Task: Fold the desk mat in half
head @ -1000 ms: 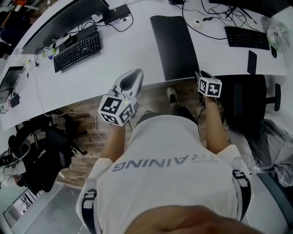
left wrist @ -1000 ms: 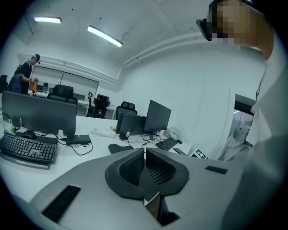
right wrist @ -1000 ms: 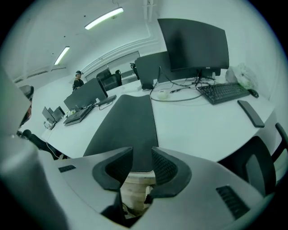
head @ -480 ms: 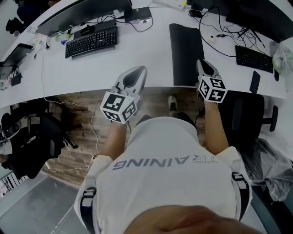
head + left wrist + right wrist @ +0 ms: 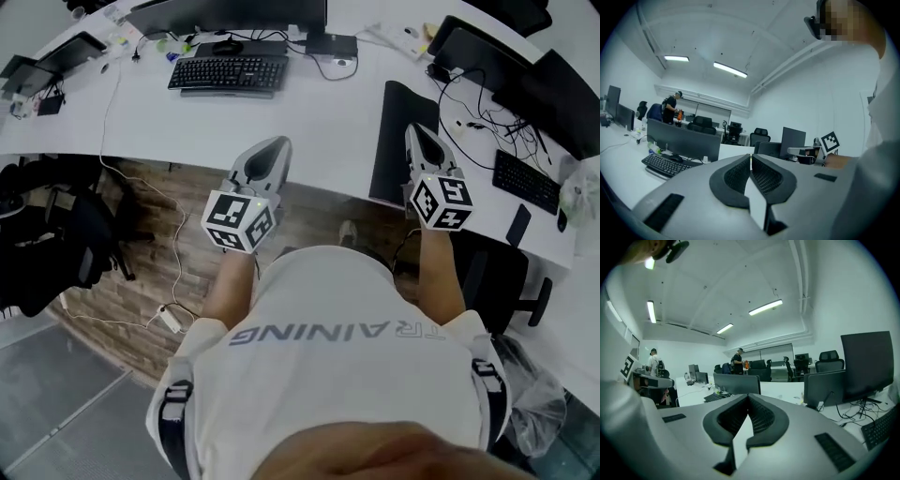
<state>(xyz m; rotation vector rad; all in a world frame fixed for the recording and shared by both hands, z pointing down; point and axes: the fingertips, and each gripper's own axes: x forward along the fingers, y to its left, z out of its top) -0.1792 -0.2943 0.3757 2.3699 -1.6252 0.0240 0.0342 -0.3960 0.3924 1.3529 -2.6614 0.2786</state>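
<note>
The left tool (image 5: pixel 275 146) is held with its jaws pressed together and nothing between them. The right tool (image 5: pixel 414 133) is likewise closed and empty, its jaws having just been closing. A black rectangular desk mat (image 5: pixel 392 150) is laid flat on the white curved surface (image 5: pixel 319 117), reaching its near edge. The right tool is seen over the mat's near right part; contact cannot be told. The left tool is held well left of the mat. A black keyboard (image 5: pixel 230 72) is set farther left of the mat.
</note>
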